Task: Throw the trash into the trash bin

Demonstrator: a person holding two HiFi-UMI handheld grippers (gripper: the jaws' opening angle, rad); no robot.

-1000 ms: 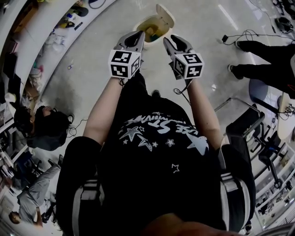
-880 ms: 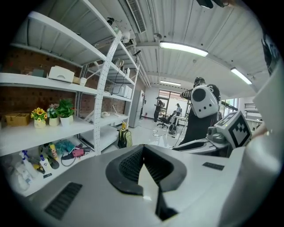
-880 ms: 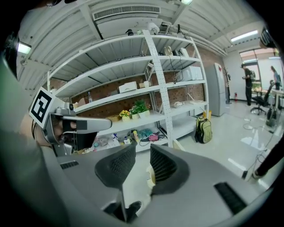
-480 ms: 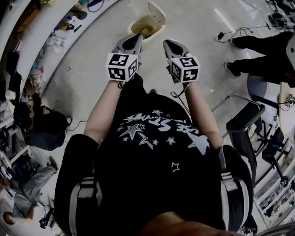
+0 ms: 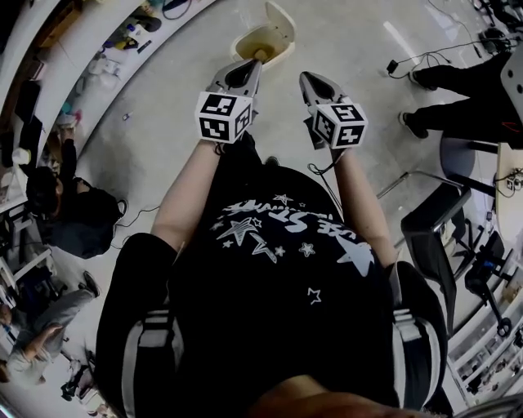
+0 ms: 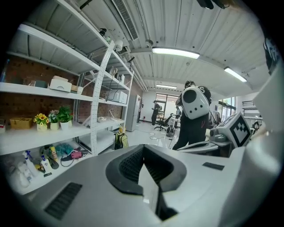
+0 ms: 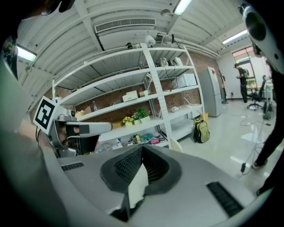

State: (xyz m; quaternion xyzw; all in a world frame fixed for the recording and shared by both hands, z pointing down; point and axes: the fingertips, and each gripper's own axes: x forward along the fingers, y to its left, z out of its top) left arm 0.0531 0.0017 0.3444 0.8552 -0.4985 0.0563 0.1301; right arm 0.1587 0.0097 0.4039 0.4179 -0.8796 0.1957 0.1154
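Plainly neither gripper carries anything. The left gripper (image 5: 252, 67) has its jaws pressed together with nothing between the pads, as its own view shows. The right gripper (image 5: 306, 79) has just been closing its jaws, and they now meet on nothing as well. No trash shows in either pair.

The trash bin (image 5: 249, 41) stands on the floor (image 5: 163, 122) straight ahead of the person and lower than both grippers. Its lid (image 5: 282, 18) is tipped up on the far side, so the mouth faces the person. Both grippers point forward and a little downward toward it, side by side. In the head view the left tip reaches the bin's near rim, while the right tip sits just off to the right of it, so the left is the nearer. Whether trash already lies inside the yellowish lining I cannot tell; with both jaws empty, the drop looks done
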